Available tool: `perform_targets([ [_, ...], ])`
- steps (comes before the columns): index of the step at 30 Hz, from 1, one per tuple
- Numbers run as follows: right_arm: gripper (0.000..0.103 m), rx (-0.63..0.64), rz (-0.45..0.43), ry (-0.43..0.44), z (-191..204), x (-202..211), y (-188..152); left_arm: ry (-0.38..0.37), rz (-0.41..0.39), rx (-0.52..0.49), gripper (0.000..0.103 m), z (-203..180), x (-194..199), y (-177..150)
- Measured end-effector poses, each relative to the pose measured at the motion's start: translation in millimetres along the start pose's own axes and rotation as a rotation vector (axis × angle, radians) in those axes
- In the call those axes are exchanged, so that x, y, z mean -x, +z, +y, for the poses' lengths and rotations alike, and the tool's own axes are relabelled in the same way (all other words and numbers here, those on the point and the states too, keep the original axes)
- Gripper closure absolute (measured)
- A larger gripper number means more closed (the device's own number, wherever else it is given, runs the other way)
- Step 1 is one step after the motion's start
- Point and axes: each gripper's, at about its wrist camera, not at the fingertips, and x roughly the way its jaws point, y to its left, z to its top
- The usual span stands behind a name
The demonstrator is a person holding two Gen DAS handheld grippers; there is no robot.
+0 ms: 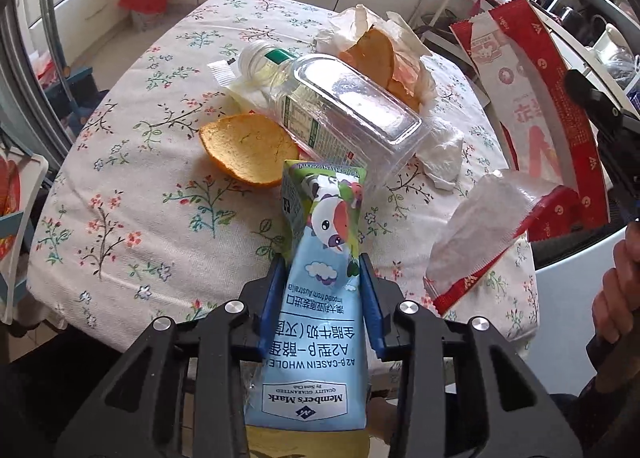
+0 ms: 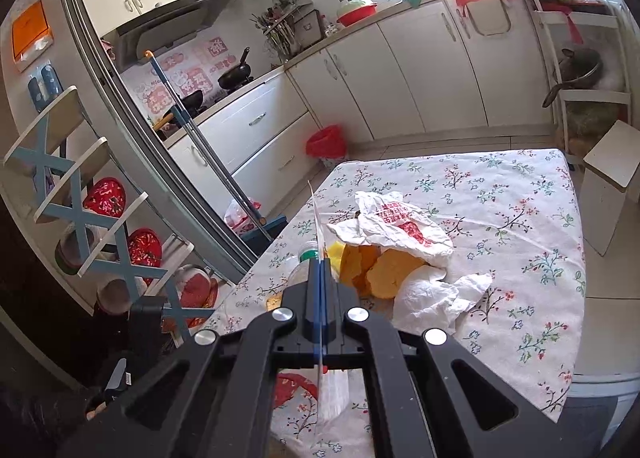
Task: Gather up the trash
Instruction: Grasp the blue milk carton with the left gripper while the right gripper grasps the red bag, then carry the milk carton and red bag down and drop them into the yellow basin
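Table [image 2: 520,218] with floral cloth sits in a kitchen, white cabinets [image 2: 420,70] behind it, red-lined bin [image 2: 326,141] on the floor near the far corner.

Trash is clustered mid-table. Clear plastic bottle [image 1: 340,98] lies on its side, capless mouth pointing away to the left. White plastic bag with red print [image 2: 396,222] is crumpled at the far side of the pile, orange peel pieces [image 2: 384,270] spilling from it. One separate peel half [image 1: 248,150] lies cup-up, just beside the bottle on its near left. Crumpled tissue [image 1: 440,158] is right of the bottle's base.

Left gripper [image 1: 324,286]: blue pads pressed on both sides of a flattened milk carton [image 1: 320,258], blue-green with cartoon cow print. Carton's far end is tilted up, over the table's near edge and close to the bottle's base.

Right gripper [image 2: 321,278]: jaws fully together, pinching a red-and-white wrapper [image 1: 528,106] edge-on. From the left wrist camera the wrapper hangs in the air, clear of the table on its right side. A hand [image 1: 616,286] is visible low right, under that gripper.
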Motion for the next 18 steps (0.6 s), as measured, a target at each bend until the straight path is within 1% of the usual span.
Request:
perform_targets([
  [4, 0.102, -0.024, -0.012, 0.025, 7, 5, -7, 0.005, -0.022, -0.009, 0.069, 5, 17, -13],
  [8, 0.102, -0.034, -0.016, 0.055, 27, 15, -27, 0.016, -0.054, -0.015, 0.069, 17, 41, -28],
  [13, 0.102, -0.055, 0.001, 0.099, 59, 27, -71, 0.030, -0.081, -0.041, 0.069, 26, 73, -53],
  [18, 0.102, -0.142, 0.051, 0.122, 84, 37, -135, 0.032, -0.081, -0.072, 0.069, 32, 96, -83],
])
